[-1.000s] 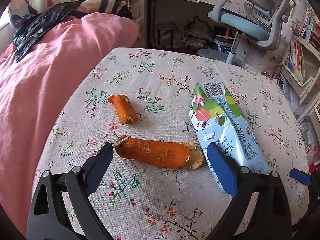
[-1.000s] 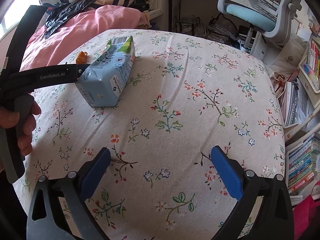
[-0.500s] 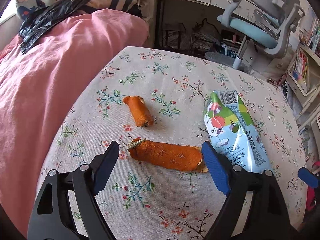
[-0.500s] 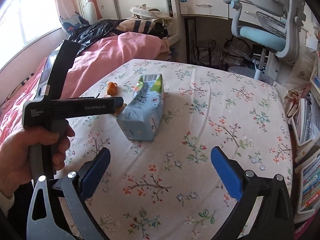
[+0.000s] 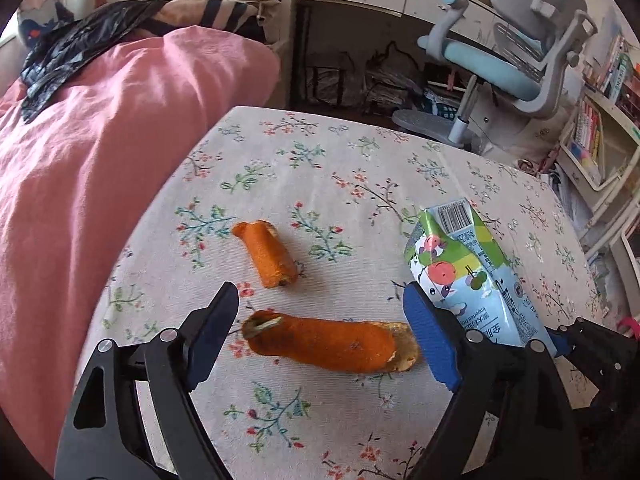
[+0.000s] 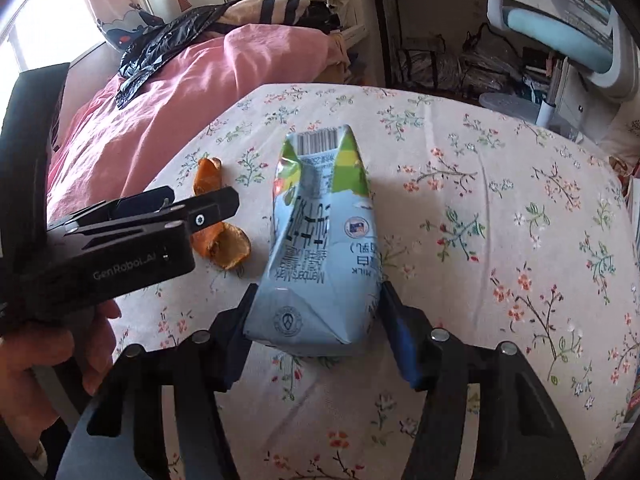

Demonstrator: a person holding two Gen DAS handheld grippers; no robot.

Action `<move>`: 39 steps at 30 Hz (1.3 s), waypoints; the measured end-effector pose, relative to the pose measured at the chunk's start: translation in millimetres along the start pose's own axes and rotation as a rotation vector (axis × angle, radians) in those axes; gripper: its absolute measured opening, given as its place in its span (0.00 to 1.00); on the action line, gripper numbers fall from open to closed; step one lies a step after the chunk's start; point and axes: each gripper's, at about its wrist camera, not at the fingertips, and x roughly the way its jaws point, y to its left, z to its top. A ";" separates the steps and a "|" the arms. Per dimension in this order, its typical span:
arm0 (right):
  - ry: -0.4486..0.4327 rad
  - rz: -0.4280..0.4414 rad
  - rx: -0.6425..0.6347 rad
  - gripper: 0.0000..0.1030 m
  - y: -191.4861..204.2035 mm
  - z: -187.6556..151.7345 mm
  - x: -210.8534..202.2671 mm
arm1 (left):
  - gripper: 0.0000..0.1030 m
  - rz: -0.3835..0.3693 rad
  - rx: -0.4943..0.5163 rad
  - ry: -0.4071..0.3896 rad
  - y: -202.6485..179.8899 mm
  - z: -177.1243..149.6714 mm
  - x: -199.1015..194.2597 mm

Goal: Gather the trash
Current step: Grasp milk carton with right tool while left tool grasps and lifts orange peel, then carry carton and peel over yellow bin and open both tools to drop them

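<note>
Right tongs [image 6: 316, 320] straddle the near end of the milk carton [image 6: 320, 248], jaws closing, carton between them. Left pad looks to be touching the carton's side; right pad sits just beside it, contact there unclear, so the grip is not firm. Carton lies on its side on the desk [image 6: 500, 184], barcode end pointing away from the camera, body dented.

Left tongs [image 5: 320, 332] are spread apart, both blue pads clear of anything. The long orange peel [image 5: 324, 344] lies on the desk between them, stem end near the left pad, pale torn end just beside the right pad, no contact visible on either side. A shorter orange peel [image 5: 266, 254] lies farther out on the cloth, apart from the long one. In the left wrist view the carton [image 5: 468, 268] sits to the right, just behind the right pad, with the right tongs partly visible at its near end.

From the right wrist view the left tongs [image 6: 188, 212] come in from the left edge, held by a hand [image 6: 60, 352], over curled peel pieces [image 6: 224, 244] beside the carton.

Desk has a floral cloth. A bed with a pink blanket [image 5: 100, 152] runs along its left; a black plastic bag [image 5: 76, 48] lies on the blanket. An office chair [image 5: 516, 52] stands behind the desk.
</note>
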 end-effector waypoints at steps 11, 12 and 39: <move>0.046 -0.028 0.038 0.61 -47.0 -86.3 -79.3 | 0.69 -0.383 0.000 0.268 -13.2 -22.3 -22.1; 0.030 -0.016 0.045 0.71 -50.1 -90.2 -83.3 | 0.70 -0.347 0.017 0.236 -13.0 -23.6 -25.8; -0.123 0.049 0.144 0.55 -71.6 -95.2 -105.5 | 0.17 -0.211 0.166 -0.011 -102.5 -11.6 -37.3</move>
